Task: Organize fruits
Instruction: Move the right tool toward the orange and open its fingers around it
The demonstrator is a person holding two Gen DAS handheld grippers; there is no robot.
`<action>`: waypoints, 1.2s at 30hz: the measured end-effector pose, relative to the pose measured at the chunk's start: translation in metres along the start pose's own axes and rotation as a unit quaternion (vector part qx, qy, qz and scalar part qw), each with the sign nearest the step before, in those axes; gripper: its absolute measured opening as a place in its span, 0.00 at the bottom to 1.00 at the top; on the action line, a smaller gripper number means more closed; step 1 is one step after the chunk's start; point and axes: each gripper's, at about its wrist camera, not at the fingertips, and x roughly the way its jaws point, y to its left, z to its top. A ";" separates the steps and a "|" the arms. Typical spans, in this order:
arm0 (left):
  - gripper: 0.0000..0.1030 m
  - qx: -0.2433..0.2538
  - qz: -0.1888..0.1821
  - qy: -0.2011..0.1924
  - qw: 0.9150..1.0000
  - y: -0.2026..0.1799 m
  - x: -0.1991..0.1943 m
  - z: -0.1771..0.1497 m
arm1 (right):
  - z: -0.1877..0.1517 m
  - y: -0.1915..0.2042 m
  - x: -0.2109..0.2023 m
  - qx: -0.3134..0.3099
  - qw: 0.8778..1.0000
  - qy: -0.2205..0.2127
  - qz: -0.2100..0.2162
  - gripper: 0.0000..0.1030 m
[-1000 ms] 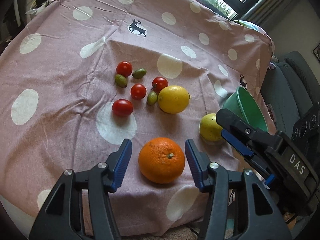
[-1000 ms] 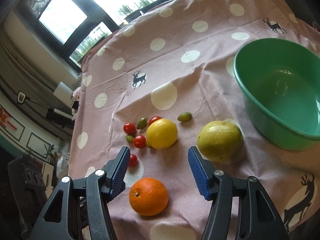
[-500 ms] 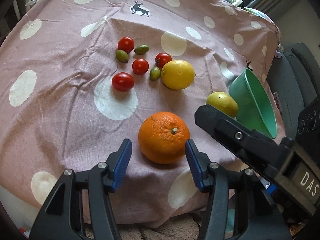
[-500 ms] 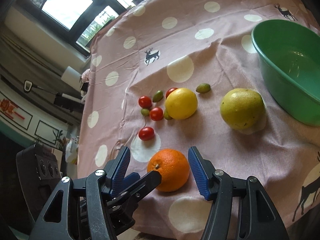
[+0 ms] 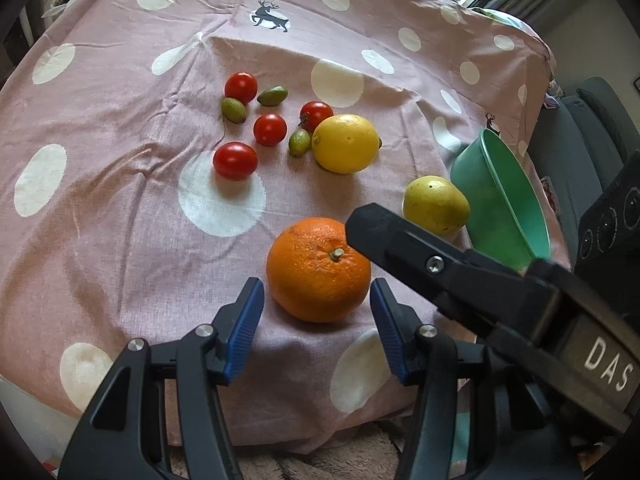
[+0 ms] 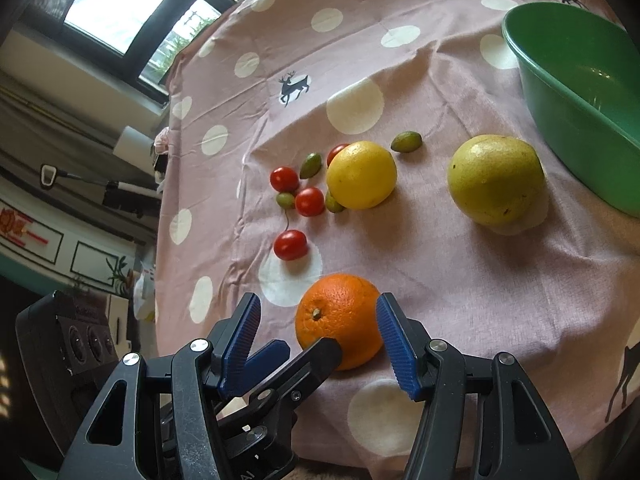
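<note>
An orange (image 5: 318,270) lies on the pink dotted cloth near its front edge. My left gripper (image 5: 317,308) is open, its blue pads just short of the orange on either side. My right gripper (image 6: 318,320) is open too, with the orange (image 6: 338,320) between its tips and a clear gap at the left pad. One of its black fingers (image 5: 400,240) reaches in from the right over the orange. The left gripper's fingers (image 6: 320,356) cross low in the right wrist view. A lemon (image 5: 345,143), a yellow-green fruit (image 5: 436,204), several cherry tomatoes (image 5: 235,161) and small green fruits (image 5: 234,110) lie beyond.
A green bowl (image 6: 576,92) stands at the right, close behind the yellow-green fruit (image 6: 496,180). The cloth (image 5: 120,200) drops off just below the orange. A dark armchair (image 5: 592,120) stands past the bowl, and windows lie beyond the table's far end.
Both grippers have come down and closer to the orange. The right gripper swung left from facing the lemon and yellow-green fruit to the orange. Jaw widths look unchanged.
</note>
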 end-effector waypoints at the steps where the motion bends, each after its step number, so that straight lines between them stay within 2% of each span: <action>1: 0.53 -0.001 -0.003 0.003 1.000 0.000 0.001 0.000 | 0.000 0.000 0.000 0.000 1.000 0.000 0.001 0.61; 10: 0.53 0.005 0.001 0.018 1.000 -0.002 0.010 0.000 | 0.001 -0.008 0.010 0.020 1.000 0.018 0.000 0.61; 22: 0.60 -0.004 -0.005 0.030 1.000 0.002 0.024 0.001 | 0.003 -0.017 0.014 0.034 0.999 0.028 0.001 0.61; 28: 0.65 0.014 0.017 0.022 1.000 -0.004 0.027 -0.001 | 0.003 -0.020 0.021 0.034 0.999 0.038 0.001 0.61; 36: 0.72 0.017 0.027 0.024 0.999 -0.004 0.032 0.002 | 0.003 -0.021 0.023 0.035 0.999 0.040 0.000 0.61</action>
